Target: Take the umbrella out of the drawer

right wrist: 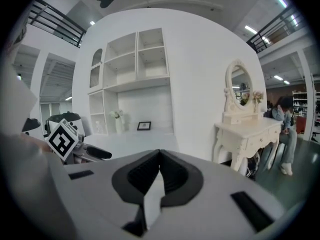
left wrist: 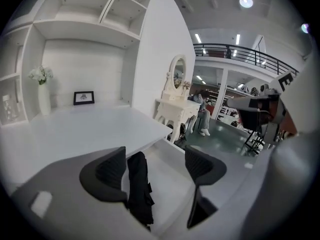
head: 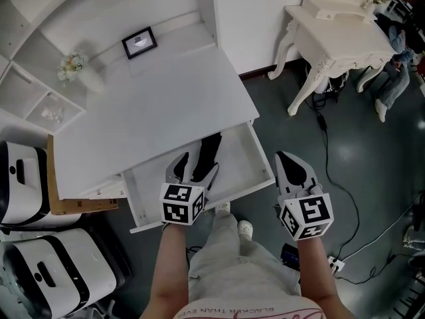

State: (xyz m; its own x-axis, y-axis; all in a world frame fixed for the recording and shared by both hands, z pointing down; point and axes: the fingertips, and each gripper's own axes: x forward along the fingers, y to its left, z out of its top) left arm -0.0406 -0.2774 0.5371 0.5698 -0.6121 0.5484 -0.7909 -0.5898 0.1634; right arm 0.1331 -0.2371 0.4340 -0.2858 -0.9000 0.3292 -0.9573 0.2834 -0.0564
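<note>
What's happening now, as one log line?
drawer: open | umbrella: lying inside | left gripper: jaws open over umbrella | right gripper: jaws shut, empty

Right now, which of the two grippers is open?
The left gripper: its jaws stand apart, the black umbrella between them; the right gripper has its jaws together.

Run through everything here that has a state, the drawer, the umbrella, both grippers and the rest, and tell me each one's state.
Drawer: pulled open.
Umbrella: folded, lying in the drawer.
Left gripper: open, umbrella between its fingers, not clamped.
Right gripper: shut, empty.
Picture frame: standing upright.
Flower vase: upright.
</note>
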